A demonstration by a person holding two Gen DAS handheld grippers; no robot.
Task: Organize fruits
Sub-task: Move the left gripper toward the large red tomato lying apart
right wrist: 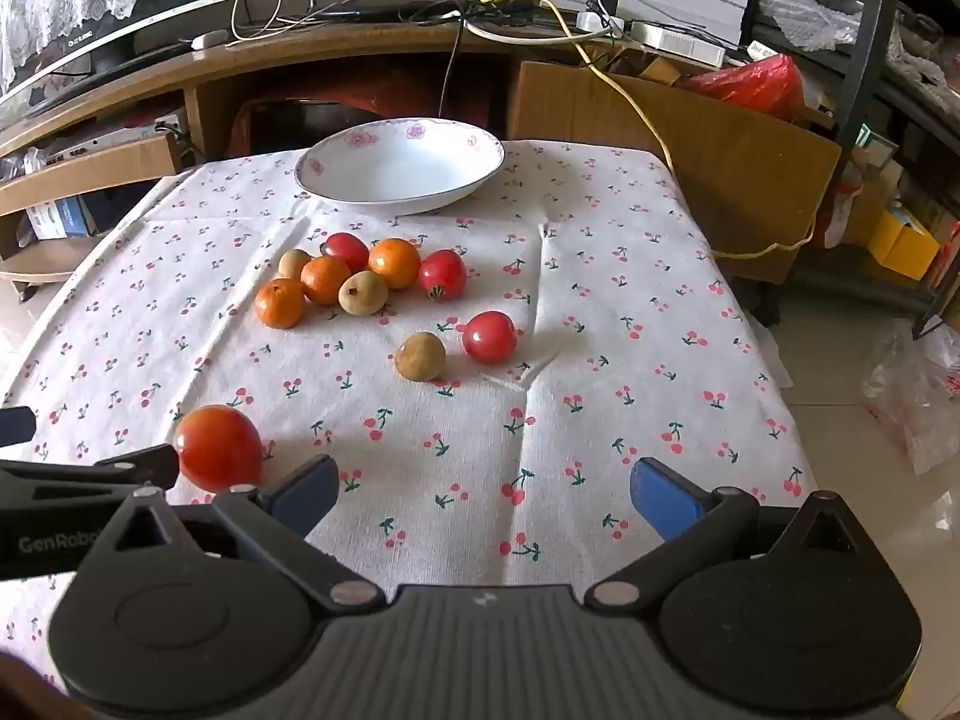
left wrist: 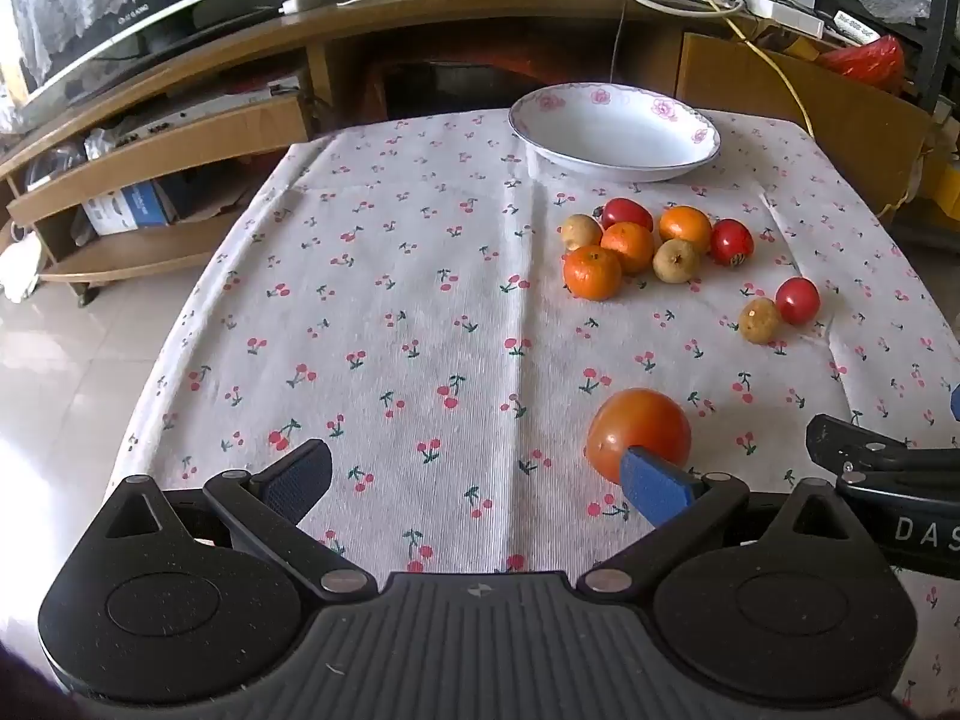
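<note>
Black-framed and blue-padded, the left gripper (left wrist: pixel 477 483) hovers low over the cherry-print tablecloth (left wrist: pixel 420 300), jaws spread wide and empty. Its right pad sits just in front of a large glossy orange-red tomato (left wrist: pixel 639 432); whether they touch cannot be told. Beyond the tomato lies a tight cluster of fruit (left wrist: pixel 654 246): three dimpled oranges, two dull tan round fruits, two shiny red ones. Right of that cluster a tan fruit (left wrist: pixel 759 320) and a red fruit (left wrist: pixel 797 300) sit just beside each other. Farther back stands a white, flower-rimmed ceramic bowl (left wrist: pixel 615 120). The right gripper (right wrist: pixel 483 492) hovers level, right of the tomato, jaws likewise wide and empty.
</note>
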